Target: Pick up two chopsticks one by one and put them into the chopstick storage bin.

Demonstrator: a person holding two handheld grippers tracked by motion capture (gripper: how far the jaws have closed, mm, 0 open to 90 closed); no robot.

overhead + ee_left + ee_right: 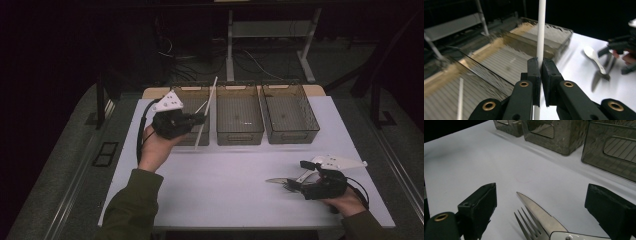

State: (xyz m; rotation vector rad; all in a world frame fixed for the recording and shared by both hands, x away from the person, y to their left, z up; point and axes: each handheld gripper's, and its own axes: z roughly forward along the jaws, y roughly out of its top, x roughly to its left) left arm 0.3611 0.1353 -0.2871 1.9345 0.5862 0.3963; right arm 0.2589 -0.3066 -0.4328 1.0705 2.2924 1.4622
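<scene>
White worktop (240,190): left claw (540,75) clamps a white stick (541,30) near the far-left bin (192,112), ready for release; right claw (544,207), jaws wide, straddles knife (536,212) and fork (526,225).

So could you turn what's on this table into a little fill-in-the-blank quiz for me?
1. The left gripper is shut on a thin ____ stick.
2. At the back of the table stand ____ mesh bins in a row.
3. Between the open jaws of the right gripper lie a fork and a ____.
4. A second stick lies ____ a bin.

Missing words: white; three; knife; inside
</scene>
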